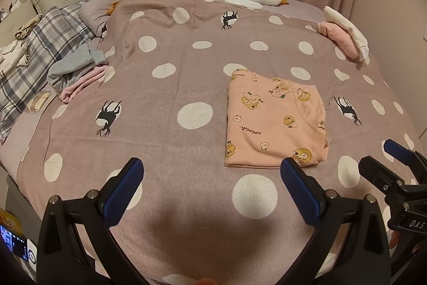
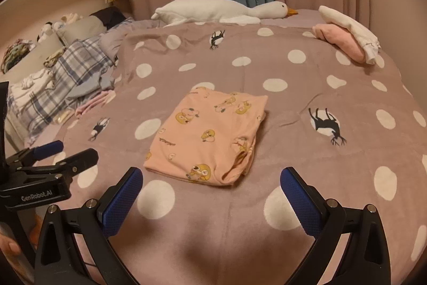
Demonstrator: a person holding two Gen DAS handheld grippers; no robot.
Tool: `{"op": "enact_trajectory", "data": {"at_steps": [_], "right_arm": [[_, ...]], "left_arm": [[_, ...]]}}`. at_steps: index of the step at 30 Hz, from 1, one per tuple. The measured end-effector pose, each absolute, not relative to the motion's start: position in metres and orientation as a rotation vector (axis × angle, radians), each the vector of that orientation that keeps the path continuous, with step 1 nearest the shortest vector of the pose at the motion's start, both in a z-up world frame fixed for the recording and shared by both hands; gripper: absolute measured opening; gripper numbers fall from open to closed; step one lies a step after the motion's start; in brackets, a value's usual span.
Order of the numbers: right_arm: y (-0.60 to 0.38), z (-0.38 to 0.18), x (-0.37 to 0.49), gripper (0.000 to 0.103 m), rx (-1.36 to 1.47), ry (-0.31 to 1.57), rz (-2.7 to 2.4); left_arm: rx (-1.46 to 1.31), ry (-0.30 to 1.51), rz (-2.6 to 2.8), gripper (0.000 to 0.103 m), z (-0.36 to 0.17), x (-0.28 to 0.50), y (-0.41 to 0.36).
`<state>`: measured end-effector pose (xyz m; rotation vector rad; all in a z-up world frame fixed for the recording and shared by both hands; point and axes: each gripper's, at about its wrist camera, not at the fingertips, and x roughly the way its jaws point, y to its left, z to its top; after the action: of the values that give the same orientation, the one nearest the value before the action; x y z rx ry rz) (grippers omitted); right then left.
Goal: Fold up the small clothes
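With both your left gripper (image 1: 212,179) and right gripper (image 2: 210,188) spread wide and empty, pinch the near edge of the folded peach cartoon-print cotton garment (image 2: 206,134) squarely.

Two identical handheld units: left gripper (image 1: 212,172) and right gripper (image 2: 210,182), each with matte black plastic arms tapering to flat fingers faced in blue pads (image 1: 121,191) with a fine cross-hatch grip texture. Round silver screws (image 1: 91,194) at the finger pivots, two per side. White lettering on the black bodies: "GenRobot.AI" (image 2: 36,196) on the left unit as seen from the right wrist, partial "DAS" (image 1: 413,224) on the right unit as seen from the left wrist.
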<state>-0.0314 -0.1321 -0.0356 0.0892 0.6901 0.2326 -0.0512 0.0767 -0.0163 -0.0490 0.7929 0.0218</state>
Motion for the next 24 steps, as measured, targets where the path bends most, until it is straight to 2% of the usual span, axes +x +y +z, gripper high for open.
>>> {"op": "enact_trajectory", "data": {"at_steps": [24], "right_arm": [[-0.1330, -0.0452, -0.0249, 0.102, 0.089, 0.724, 0.235]], "left_arm": [[-0.055, 0.811, 0.022, 0.103, -0.0238, -0.0468, 0.0780]]}}
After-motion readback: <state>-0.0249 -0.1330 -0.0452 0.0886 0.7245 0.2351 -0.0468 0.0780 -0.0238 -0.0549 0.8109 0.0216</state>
